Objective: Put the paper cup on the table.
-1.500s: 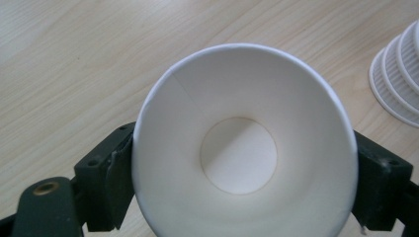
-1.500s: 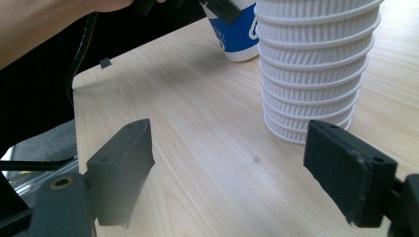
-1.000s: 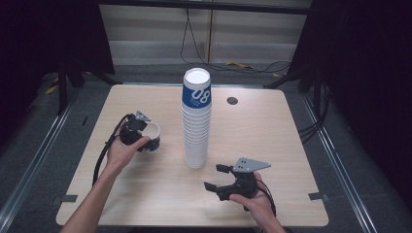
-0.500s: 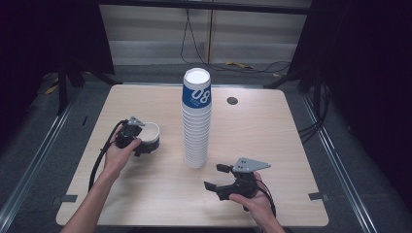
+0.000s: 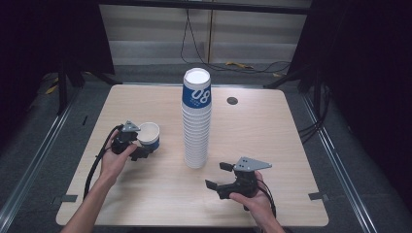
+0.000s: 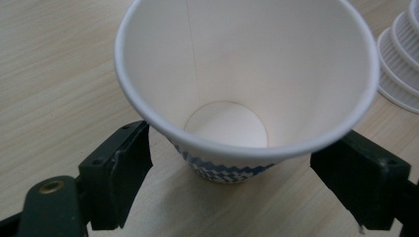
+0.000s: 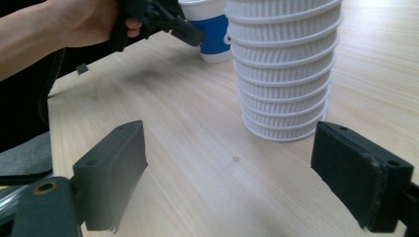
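Paper cup upright, mouth up, between left tool jaws.

A dark round grommet sits in the wooden table near its far edge. Black cables and yellow tape lie on the floor beyond.

Setting is looking like a lab recording bay: black curtains are enclosing a lone wooden table, cables trailing beyond its far edge.
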### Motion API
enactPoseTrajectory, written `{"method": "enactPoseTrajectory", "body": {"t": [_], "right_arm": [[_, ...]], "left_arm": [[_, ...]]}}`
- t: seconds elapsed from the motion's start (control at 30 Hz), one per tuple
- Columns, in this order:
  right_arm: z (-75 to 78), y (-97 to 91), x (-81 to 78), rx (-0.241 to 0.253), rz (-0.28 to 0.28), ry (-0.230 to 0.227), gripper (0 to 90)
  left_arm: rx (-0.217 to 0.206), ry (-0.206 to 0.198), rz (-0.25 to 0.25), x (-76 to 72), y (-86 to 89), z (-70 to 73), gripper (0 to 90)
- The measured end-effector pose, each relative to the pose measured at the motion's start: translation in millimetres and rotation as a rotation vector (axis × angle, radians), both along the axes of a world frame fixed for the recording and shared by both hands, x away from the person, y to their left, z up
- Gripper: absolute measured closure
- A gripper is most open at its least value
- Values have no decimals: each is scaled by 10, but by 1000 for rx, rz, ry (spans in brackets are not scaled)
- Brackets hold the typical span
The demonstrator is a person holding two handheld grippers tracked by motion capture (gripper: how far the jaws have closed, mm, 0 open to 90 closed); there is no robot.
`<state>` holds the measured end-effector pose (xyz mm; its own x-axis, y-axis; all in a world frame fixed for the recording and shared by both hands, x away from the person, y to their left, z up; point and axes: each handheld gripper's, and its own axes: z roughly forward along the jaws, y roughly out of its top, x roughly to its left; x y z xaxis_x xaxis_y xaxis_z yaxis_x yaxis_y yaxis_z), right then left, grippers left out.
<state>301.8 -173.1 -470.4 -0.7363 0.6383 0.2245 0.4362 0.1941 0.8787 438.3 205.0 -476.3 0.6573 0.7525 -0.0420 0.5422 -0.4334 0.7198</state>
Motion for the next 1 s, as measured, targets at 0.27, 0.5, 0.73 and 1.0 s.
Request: {"method": "enactPoseTrajectory", "body": {"t": [0.27,0.5,0.73,1.0], "right_arm": [[3,-23,1,6,-11,-2,136],[-7,-63,4,-8,-42,-12,136],[-7,-95,9,-13,-78,-27,136],[-29,-79,24,-24,-90,-24,137]], "left_arm": [[-27,-9,-4,-100,56,-25,158],[-66,-44,0,-196,105,-23,157],[-97,-56,12,-322,157,3,157],[-131,-69,16,-504,185,57,157]]}}
